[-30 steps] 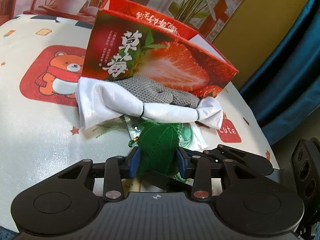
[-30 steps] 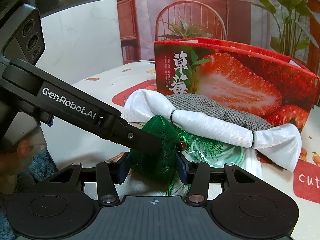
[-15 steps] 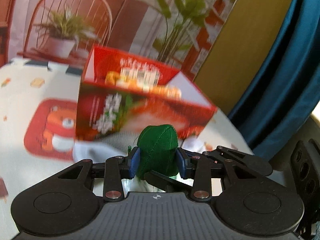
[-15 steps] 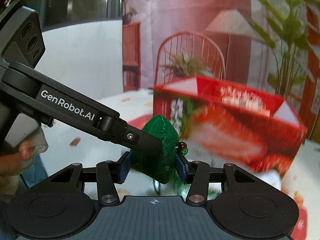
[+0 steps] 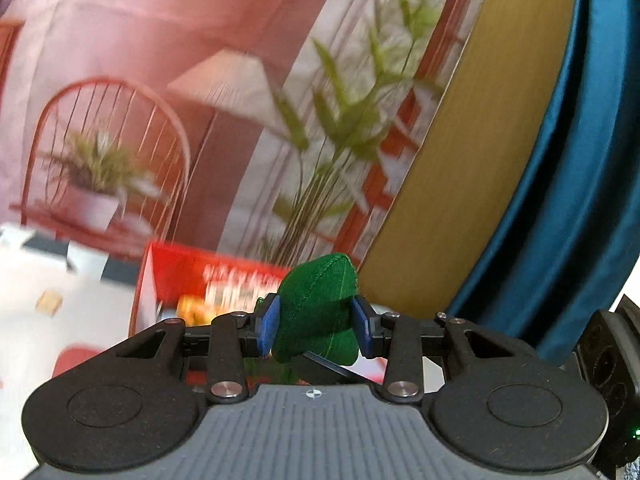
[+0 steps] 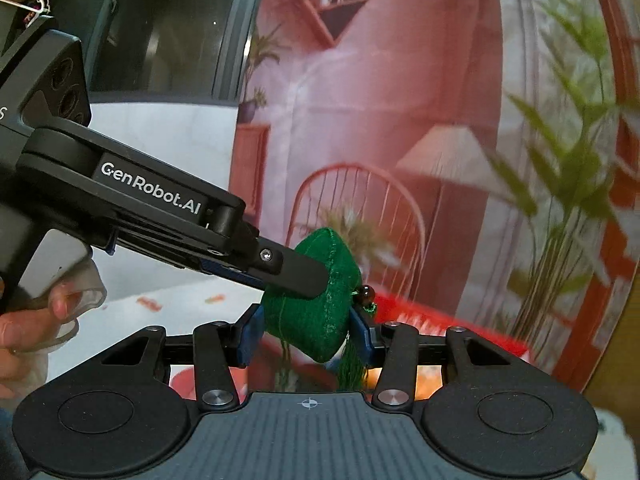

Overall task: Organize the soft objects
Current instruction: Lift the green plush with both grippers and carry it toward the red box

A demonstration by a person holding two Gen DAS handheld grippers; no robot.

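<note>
Claws on both sides are clamped onto the same green pouch (image 5: 318, 310): the left gripper (image 5: 318, 322) squeezes it between its blue pads, and the right gripper (image 6: 306, 330) pinches it from another angle. It's a stuffed, stitched fabric thing with a dark bead (image 6: 367, 291) and green tassel (image 6: 352, 372), held up in the air above a blurry red box (image 5: 224, 272).
</note>
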